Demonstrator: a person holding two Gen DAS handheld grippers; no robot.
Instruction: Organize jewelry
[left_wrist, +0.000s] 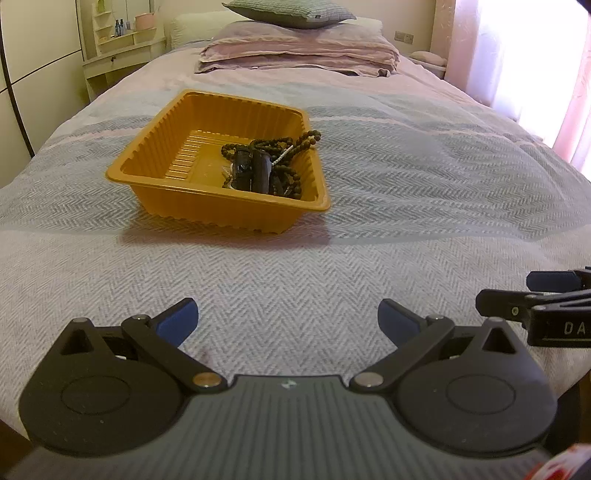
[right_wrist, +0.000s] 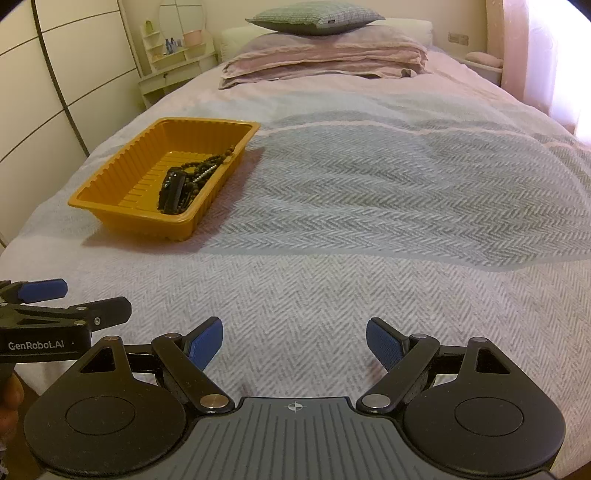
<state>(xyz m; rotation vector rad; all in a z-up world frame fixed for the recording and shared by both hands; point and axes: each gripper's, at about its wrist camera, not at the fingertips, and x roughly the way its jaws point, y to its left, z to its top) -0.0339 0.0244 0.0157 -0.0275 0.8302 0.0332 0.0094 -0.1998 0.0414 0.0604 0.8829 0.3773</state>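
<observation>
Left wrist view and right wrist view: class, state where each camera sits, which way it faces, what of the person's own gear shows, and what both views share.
Left wrist view: sits on the left tongs, faces forward and down along the bed; its own open tongs fill the bottom, the right tongs poke in at the right edge.
Right wrist view: sits on the right tongs, facing the same way; its own open tongs below, the left tongs at the left edge.
Shared: the orange tray holding beads, the pillows.
</observation>
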